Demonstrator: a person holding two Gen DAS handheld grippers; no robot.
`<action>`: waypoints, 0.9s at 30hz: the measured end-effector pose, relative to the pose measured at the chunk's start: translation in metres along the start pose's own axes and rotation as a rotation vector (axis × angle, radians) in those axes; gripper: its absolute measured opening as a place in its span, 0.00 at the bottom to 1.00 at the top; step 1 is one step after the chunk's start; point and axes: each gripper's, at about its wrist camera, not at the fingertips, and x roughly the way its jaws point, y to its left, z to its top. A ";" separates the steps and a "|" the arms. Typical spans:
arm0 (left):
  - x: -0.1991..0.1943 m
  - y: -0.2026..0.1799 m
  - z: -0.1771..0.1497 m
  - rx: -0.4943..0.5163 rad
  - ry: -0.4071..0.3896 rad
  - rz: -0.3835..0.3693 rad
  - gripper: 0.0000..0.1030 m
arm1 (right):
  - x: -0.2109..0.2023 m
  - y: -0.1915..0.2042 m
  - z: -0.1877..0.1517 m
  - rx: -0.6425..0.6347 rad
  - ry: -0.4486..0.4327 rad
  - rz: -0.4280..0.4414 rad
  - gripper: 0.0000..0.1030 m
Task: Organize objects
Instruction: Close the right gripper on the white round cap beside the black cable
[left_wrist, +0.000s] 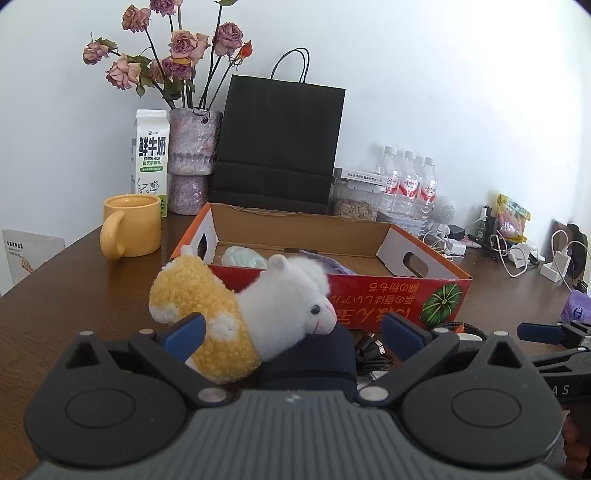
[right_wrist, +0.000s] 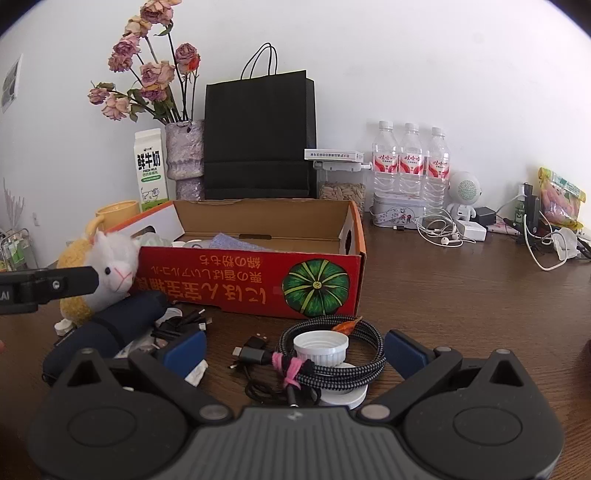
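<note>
Plush llama (left_wrist: 258, 314) between open left claw (left_wrist: 291, 332) | right claw (right_wrist: 295, 350) open, low, perhaps level

We see both views in soft, even daylight, bright on the white wall (left_wrist: 424, 92), which washes out toward the right in the left wrist view. Shadows are faint: the black bag (right_wrist: 258, 140) throws only a pale one on the wall. The dark table (right_wrist: 461, 288) carries a dull sheen with no hard glare. Fisheye distortion bows the table edge and leaves the 4 corners of each frame black. Focus holds well mid-frame; the gripper bodies at the bottom look slightly soft, and small clutter at the far right is hard to resolve.
</note>
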 end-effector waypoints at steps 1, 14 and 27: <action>0.000 0.000 0.000 -0.001 0.003 0.002 1.00 | 0.000 0.000 0.000 0.000 -0.002 -0.003 0.98; 0.004 0.008 -0.003 -0.037 0.032 0.009 1.00 | 0.043 -0.020 0.012 0.028 0.120 -0.050 0.57; 0.008 0.008 -0.004 -0.039 0.046 0.016 1.00 | 0.023 -0.014 0.009 0.025 0.003 0.002 0.38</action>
